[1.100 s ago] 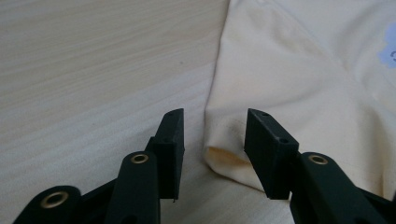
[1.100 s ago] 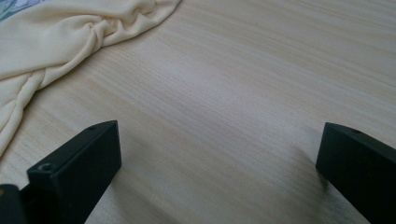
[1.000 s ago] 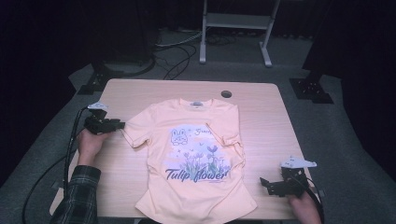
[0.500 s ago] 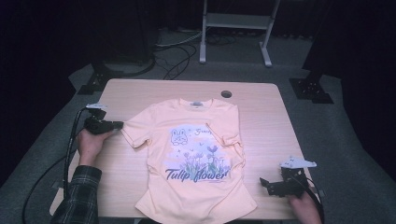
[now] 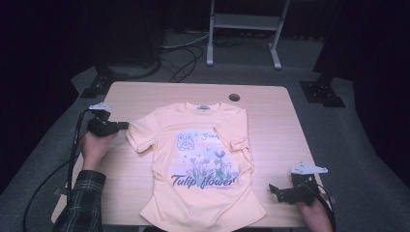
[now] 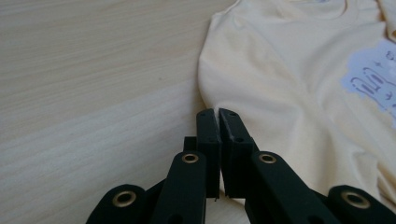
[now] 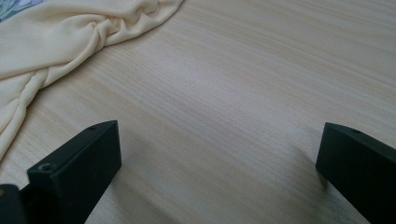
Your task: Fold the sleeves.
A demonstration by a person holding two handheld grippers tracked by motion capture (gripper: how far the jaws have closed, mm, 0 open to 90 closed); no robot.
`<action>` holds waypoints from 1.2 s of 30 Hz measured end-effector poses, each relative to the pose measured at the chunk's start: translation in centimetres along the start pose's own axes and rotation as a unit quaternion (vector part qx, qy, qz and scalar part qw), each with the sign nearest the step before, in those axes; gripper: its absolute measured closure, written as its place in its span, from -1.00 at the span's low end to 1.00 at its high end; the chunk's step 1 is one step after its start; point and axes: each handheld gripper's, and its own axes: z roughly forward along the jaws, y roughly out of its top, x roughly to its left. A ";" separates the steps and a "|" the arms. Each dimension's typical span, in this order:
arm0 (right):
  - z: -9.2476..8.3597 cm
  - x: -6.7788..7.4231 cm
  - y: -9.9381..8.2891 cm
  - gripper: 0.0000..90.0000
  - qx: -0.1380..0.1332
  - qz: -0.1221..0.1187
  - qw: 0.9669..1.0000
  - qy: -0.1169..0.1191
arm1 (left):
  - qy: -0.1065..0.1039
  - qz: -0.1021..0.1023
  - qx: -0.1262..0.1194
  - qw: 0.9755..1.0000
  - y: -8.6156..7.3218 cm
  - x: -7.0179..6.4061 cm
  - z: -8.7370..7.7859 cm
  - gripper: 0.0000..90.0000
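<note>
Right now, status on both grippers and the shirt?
Left gripper shut on shirt sleeve edge. Right gripper open, over bare table. Nothing blocking.

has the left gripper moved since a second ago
Yes, slightly: the left gripper has edged right toward the T-shirt sleeve, judged against the table edge.

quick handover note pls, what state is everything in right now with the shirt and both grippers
Left hand-held gripper: jaws have just been closing and now sit shut at the edge of the sleeve of the peach cotton T-shirt with the tulip print. Whether any fabric is pinched between them, I cannot tell.
Right hand-held gripper: jaws wide open over bare wood, holding nothing, off the shirt's bunched side.
Shirt: lies print up in the middle of the light wooden table, collar away from the person, its side by the right gripper rumpled.
Done: shirt laid out.
Left: probably smoothing or folding; no fold made yet.
</note>
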 end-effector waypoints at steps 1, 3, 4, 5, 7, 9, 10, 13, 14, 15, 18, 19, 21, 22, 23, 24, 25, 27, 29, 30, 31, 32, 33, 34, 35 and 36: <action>0.0 0.0 0.0 -1.00 0.000 0.000 1.000 0.000 | -0.001 0.001 -0.003 1.000 0.1 -0.2 0.0 0.95; 0.0 0.0 0.0 -1.00 0.000 0.000 1.000 0.000 | -0.003 0.009 -0.010 1.000 0.4 -0.7 0.0 0.95; 0.0 0.0 0.0 -1.00 0.000 0.000 1.000 0.000 | -0.003 0.009 -0.010 1.000 0.4 -0.7 0.0 0.96; 0.0 0.0 0.0 -1.00 0.000 0.000 1.000 0.000 | -0.007 0.011 -0.017 1.000 0.7 -1.1 0.0 0.95; 0.0 0.0 0.0 -1.00 0.000 0.000 1.000 0.000 | -0.017 0.012 -0.016 1.000 1.1 -1.5 0.1 0.96; 0.0 0.0 0.0 -1.00 0.000 0.000 1.000 0.000 | -0.014 0.021 -0.007 1.000 1.6 -2.0 0.4 0.96; 0.0 0.0 0.0 -1.00 0.000 0.000 1.000 0.000 | -0.013 0.026 -0.007 1.000 1.9 -2.2 0.4 0.96; 0.0 0.0 0.0 -1.00 0.000 0.000 1.000 0.000 | -0.023 0.027 -0.010 0.999 2.5 -2.8 0.8 0.96; 0.0 0.0 0.0 -1.00 0.000 0.000 1.000 0.000 | -0.022 0.033 -0.011 0.999 2.7 -3.2 0.9 0.95; 0.0 0.0 0.0 -1.00 0.000 0.000 1.000 0.000 | -0.025 0.035 -0.011 0.999 2.9 -3.5 1.1 0.96; 0.0 0.0 0.0 -1.00 0.000 0.000 1.000 0.000 | -0.032 0.047 -0.012 0.998 3.4 -4.4 1.7 0.95; 0.0 0.0 0.0 -1.00 0.000 0.000 1.000 0.000 | -0.037 0.048 -0.016 0.998 3.5 -4.7 1.9 0.95; 0.0 0.0 0.0 -1.00 0.000 0.000 1.000 0.000 | -0.045 0.048 -0.016 0.998 3.8 -5.3 2.4 0.95; 0.0 0.0 0.0 -1.00 0.000 0.000 1.000 0.000 | -0.043 0.055 -0.010 0.998 4.0 -5.6 2.7 0.95; 0.0 0.0 0.0 -1.00 0.000 0.000 1.000 0.000 | -0.044 0.059 -0.007 0.997 4.2 -5.9 3.0 0.96; 0.0 0.0 0.0 -1.00 0.000 0.000 1.000 0.000 | -0.046 0.060 -0.006 0.997 4.3 -6.2 3.3 0.95; 0.0 0.0 0.0 -1.00 0.000 0.000 1.000 0.000 | -0.049 0.062 -0.006 0.997 4.5 -6.5 3.6 0.95; 0.0 0.0 0.0 -1.00 0.000 0.000 1.000 0.000 | -0.054 0.068 -0.004 0.996 4.8 -7.2 4.0 0.95; 0.0 0.0 0.0 -1.00 0.000 0.000 1.000 0.000 | -0.058 0.073 -0.011 0.996 5.1 -7.9 4.4 0.95; 0.0 0.0 0.0 -1.00 0.000 0.000 1.000 0.000 | -0.064 0.073 -0.012 0.995 5.3 -8.2 4.6 0.96; 0.0 0.0 0.0 -1.00 0.000 0.000 1.000 0.000 | -0.065 0.075 -0.009 0.995 5.4 -8.5 4.8 0.95; 0.0 0.0 0.0 -1.00 0.000 0.000 1.000 0.000 | -0.065 0.079 -0.008 0.995 5.6 -8.8 5.0 0.95; 0.0 0.0 0.0 -1.00 0.000 0.000 1.000 0.000 | -0.067 0.083 -0.006 0.994 5.8 -9.1 5.2 0.96; 0.0 0.0 0.0 -1.00 0.000 0.000 1.000 0.000 | -0.069 0.084 -0.005 0.994 5.9 -9.4 5.4 0.95; 0.0 0.0 0.0 -1.00 0.000 0.000 1.000 0.000 | -0.072 0.087 -0.004 0.994 6.0 -9.7 5.7 0.95; 0.0 0.0 0.0 -1.00 0.000 0.000 1.000 0.000 | -0.075 0.089 -0.003 0.993 6.2 -10.0 5.9 0.95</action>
